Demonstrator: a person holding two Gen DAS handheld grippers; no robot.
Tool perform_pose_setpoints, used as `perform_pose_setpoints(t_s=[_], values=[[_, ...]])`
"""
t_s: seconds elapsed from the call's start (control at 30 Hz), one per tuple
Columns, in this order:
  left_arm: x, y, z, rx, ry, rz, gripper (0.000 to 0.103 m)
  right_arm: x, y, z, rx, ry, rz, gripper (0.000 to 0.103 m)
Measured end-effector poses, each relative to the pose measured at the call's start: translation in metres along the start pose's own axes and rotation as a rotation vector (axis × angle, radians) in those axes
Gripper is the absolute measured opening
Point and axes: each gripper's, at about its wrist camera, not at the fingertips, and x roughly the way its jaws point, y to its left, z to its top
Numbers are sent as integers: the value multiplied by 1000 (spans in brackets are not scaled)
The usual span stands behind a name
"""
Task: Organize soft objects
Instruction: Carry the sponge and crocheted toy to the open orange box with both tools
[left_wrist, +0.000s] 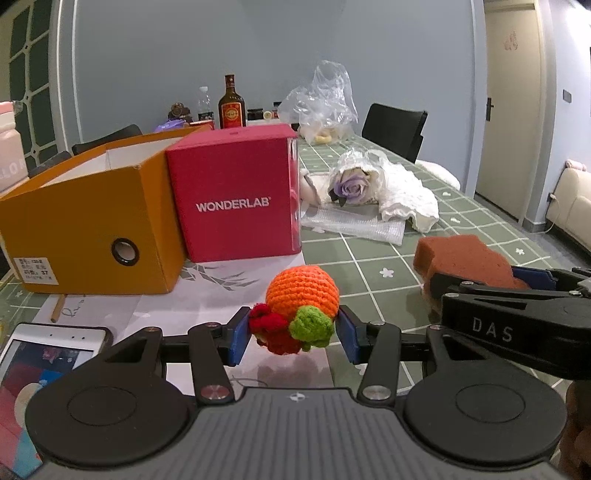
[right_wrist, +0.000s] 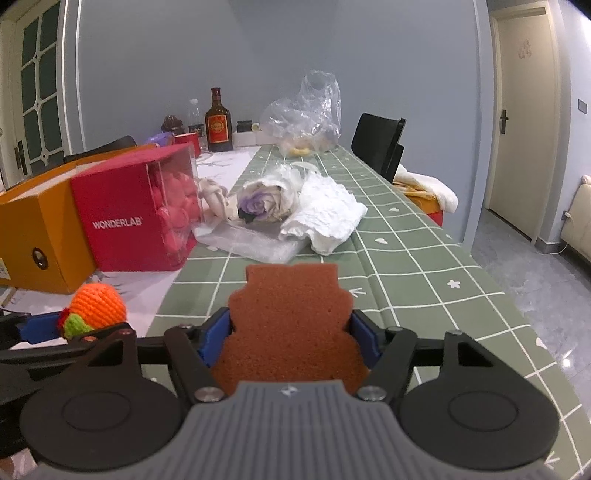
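Note:
A crocheted orange ball with red and green bits (left_wrist: 303, 291) hangs just above the table, and my left gripper (left_wrist: 293, 338) is shut on it, its blue pads pressing both sides. In the right wrist view the same toy (right_wrist: 98, 306) shows at the lower left. A brown, bear-shaped sponge (right_wrist: 291, 314) sits flat between the blue pads of my right gripper (right_wrist: 290, 332), which is shut on it. From the left wrist view the sponge (left_wrist: 461, 254) is at the right, level with the toy.
An open orange box (left_wrist: 92, 221) and a red WONDERLAB box (left_wrist: 236, 199) stand at the left. A wrapped purple flower (left_wrist: 351, 184) and white cloth (left_wrist: 406, 195) lie behind. A phone (left_wrist: 48, 354) lies near left. Bottles (left_wrist: 231, 107), a plastic bag (left_wrist: 325, 103) and a chair (left_wrist: 395, 125) are farther back.

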Motion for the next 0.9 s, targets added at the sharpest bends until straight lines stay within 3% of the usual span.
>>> perform_pose_setpoints(t_s=[0.5, 0.7, 0.9], values=[[-59, 43, 11, -85, -118, -22, 56, -43, 27, 12, 16, -89, 13, 68], [-98, 103, 21, -262, -193, -32, 56, -52, 54, 31, 34, -176, 95, 69], [-136, 175, 39, -337, -277, 23, 56, -54, 92, 67, 18, -245, 240, 69]])
